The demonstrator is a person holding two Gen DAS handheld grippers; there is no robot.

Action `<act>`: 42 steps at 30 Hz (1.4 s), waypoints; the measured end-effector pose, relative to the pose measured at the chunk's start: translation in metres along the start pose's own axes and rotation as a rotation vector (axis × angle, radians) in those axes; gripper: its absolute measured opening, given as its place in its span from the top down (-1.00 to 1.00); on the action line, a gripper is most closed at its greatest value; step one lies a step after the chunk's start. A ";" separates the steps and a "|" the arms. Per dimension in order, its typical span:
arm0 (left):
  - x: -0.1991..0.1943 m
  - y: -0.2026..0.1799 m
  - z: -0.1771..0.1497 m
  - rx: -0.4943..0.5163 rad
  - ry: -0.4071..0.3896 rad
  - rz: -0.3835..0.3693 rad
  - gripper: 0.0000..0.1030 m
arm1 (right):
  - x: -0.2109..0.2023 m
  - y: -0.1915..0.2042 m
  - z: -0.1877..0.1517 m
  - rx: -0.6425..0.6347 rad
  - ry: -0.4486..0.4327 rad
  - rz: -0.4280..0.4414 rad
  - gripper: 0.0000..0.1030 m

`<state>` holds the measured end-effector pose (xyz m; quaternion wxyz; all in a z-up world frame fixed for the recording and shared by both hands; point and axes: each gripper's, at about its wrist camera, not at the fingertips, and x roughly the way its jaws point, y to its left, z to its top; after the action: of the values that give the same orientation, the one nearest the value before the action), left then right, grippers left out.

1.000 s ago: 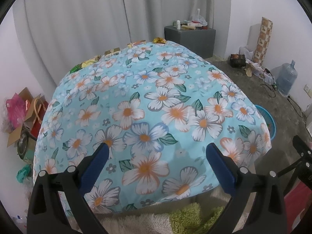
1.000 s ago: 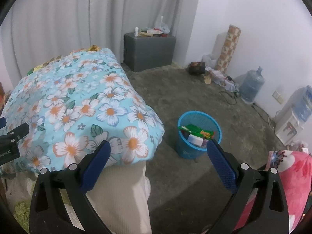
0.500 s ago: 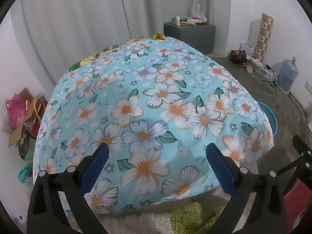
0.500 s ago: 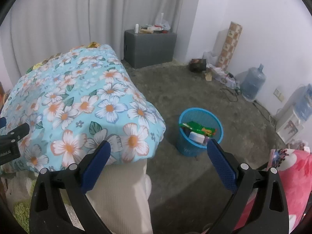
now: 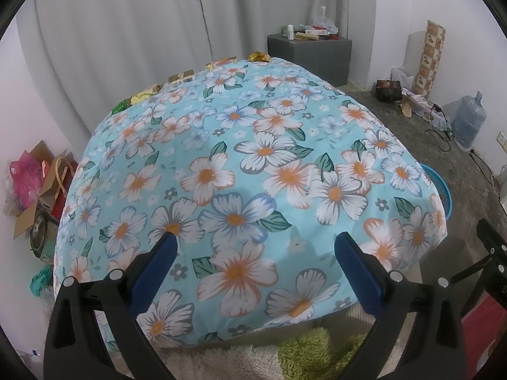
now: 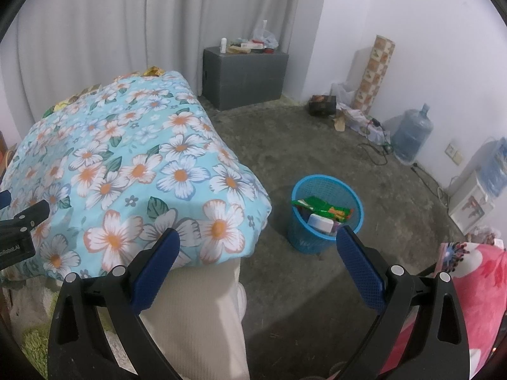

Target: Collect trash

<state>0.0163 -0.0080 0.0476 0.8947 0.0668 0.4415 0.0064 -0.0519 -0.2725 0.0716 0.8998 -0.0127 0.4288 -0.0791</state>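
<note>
Some wrappers lie in the blue basket (image 6: 326,212); more wrappers (image 5: 180,77) line the table's (image 5: 253,164) far edge. Both tools, left (image 5: 253,250) and right (image 6: 258,248), gape empty.

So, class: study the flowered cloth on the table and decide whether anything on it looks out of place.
Yes: crumpled wrappers lie scattered along the flowered cloth's far edge, while similar trash already sits in the blue basket on the floor.
</note>
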 end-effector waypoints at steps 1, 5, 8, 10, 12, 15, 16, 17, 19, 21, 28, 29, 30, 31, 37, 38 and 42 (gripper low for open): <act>0.000 0.000 0.000 0.000 0.000 0.000 -0.89 | 0.000 0.000 0.000 0.000 0.000 -0.001 -0.84; 0.000 0.001 0.000 0.000 0.000 0.001 -0.89 | 0.001 0.000 -0.001 -0.006 -0.001 0.001 -0.84; 0.000 0.002 0.000 0.000 0.000 -0.001 -0.89 | 0.001 0.001 -0.002 -0.008 -0.001 0.005 -0.84; 0.000 0.002 0.000 -0.001 0.001 0.000 -0.89 | 0.001 0.001 -0.002 -0.006 0.000 0.006 -0.84; 0.000 0.002 0.000 0.000 0.001 0.000 -0.89 | 0.002 0.003 -0.002 -0.004 -0.001 0.009 -0.84; 0.001 0.003 0.000 0.002 0.002 0.000 -0.89 | 0.002 0.003 -0.001 -0.005 -0.001 0.011 -0.84; 0.001 0.003 0.000 0.002 0.001 0.000 -0.89 | 0.002 0.002 -0.001 -0.006 -0.001 0.011 -0.84; 0.001 0.003 0.001 0.002 0.001 -0.001 -0.89 | 0.002 0.002 -0.001 -0.007 0.000 0.010 -0.84; 0.001 0.002 0.000 0.002 0.003 0.001 -0.89 | 0.002 0.002 -0.001 -0.006 0.000 0.011 -0.84; 0.001 0.002 0.001 0.002 0.002 0.000 -0.89 | 0.002 0.002 -0.001 -0.006 0.000 0.010 -0.84; 0.002 0.004 0.000 0.002 0.005 0.002 -0.89 | 0.002 0.002 -0.001 -0.008 0.000 0.012 -0.84; 0.002 0.004 -0.001 0.002 0.004 0.002 -0.89 | 0.002 0.002 -0.001 -0.007 -0.001 0.011 -0.84; 0.002 0.004 -0.001 0.002 0.003 0.002 -0.89 | 0.002 0.002 -0.001 -0.007 -0.001 0.012 -0.84; 0.002 0.004 0.000 0.002 0.003 0.002 -0.89 | 0.002 0.002 -0.001 -0.006 0.000 0.012 -0.84; 0.002 0.004 0.000 0.002 0.006 0.003 -0.89 | 0.002 0.003 -0.001 -0.006 0.001 0.012 -0.84; 0.003 0.005 -0.001 0.002 0.005 0.003 -0.89 | 0.002 0.002 -0.001 -0.007 0.000 0.012 -0.84; 0.003 0.005 -0.001 0.003 0.007 0.003 -0.89 | 0.002 0.002 -0.001 -0.007 0.000 0.013 -0.84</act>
<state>0.0181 -0.0028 0.0451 0.8931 0.0688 0.4444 0.0072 -0.0516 -0.2704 0.0693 0.9003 -0.0131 0.4291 -0.0717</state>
